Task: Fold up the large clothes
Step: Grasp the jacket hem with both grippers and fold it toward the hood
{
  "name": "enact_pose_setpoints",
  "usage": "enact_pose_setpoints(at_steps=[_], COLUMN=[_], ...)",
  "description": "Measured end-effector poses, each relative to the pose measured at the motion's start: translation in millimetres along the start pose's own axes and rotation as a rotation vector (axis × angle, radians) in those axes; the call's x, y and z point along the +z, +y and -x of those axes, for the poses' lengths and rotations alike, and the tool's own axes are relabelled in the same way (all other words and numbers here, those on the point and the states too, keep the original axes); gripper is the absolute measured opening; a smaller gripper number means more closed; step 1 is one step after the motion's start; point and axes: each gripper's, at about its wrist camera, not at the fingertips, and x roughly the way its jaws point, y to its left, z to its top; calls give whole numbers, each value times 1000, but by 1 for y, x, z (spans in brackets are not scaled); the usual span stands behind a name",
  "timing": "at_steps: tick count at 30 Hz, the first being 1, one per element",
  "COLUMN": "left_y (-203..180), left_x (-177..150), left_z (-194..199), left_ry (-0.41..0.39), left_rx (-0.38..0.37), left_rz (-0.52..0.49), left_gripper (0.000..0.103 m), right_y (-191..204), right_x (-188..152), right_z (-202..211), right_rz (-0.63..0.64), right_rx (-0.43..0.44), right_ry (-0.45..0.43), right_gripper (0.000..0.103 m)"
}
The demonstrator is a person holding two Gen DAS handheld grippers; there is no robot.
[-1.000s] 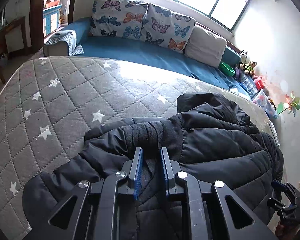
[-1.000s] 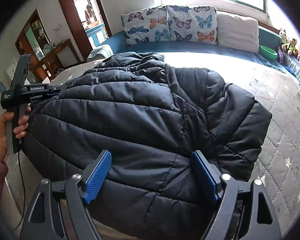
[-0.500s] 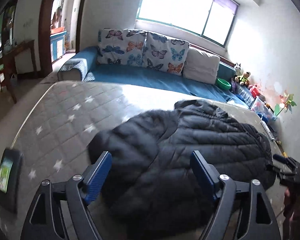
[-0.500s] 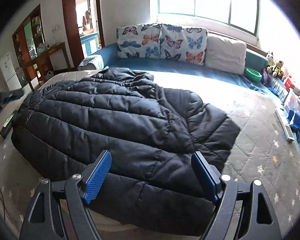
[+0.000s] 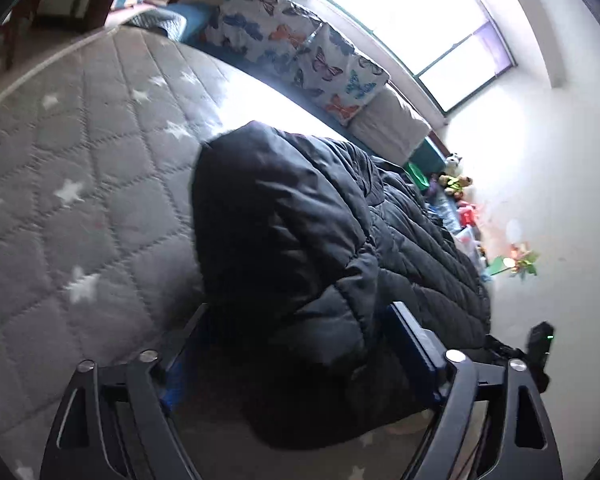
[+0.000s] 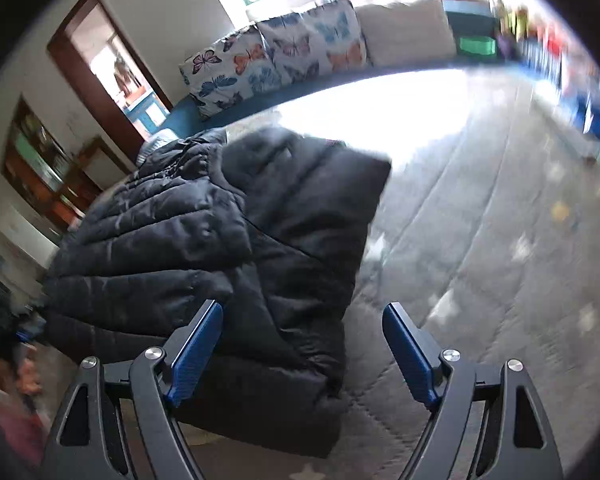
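Observation:
A large black puffer jacket (image 5: 284, 220) lies spread on a grey quilted mattress with white stars (image 5: 80, 160). My left gripper (image 5: 300, 344) hangs low over the jacket's near left end. Its jaws are opening, and a fold of the jacket bulges between the blue pads without being pinched. In the right wrist view the jacket (image 6: 220, 232) fills the left half. My right gripper (image 6: 302, 344) stands open over its near right corner. Its left finger (image 6: 196, 348) is above the fabric and its right finger (image 6: 410, 352) above bare mattress (image 6: 480, 240).
Butterfly-print pillows (image 5: 300, 52) and a beige cushion (image 5: 388, 128) line a blue couch behind the mattress. Toys and small items (image 5: 460, 196) crowd the far right by the wall. A doorway (image 6: 116, 68) and wooden shelves (image 6: 32, 168) lie to the left.
My left gripper let go of the jacket's dark cuff, spread wide, drew back and rolled. The right gripper stayed open, rolled, and shifted toward the jacket's right corner.

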Motion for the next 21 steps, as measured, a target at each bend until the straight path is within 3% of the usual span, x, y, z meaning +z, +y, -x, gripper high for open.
enact_pose_setpoints(at_steps=[3, 4, 9, 16, 21], left_y=[6, 8, 16, 2, 3], left_x=[3, 5, 14, 33, 46], left_z=[-4, -7, -21, -48, -61], left_ry=[-3, 1, 47, 151, 205], left_rx=[-31, -40, -53, -38, -29], left_rz=[17, 27, 43, 1, 51], left_gripper=[99, 103, 103, 103, 103], right_y=[-13, -15, -15, 1, 19], right_x=[4, 4, 14, 27, 34], right_z=[-12, -15, -37, -52, -63], right_rz=[-76, -82, -111, -53, -4], right_rx=[99, 116, 181, 184, 157], right_ry=[30, 36, 89, 164, 240], right_gripper=[94, 96, 101, 103, 103])
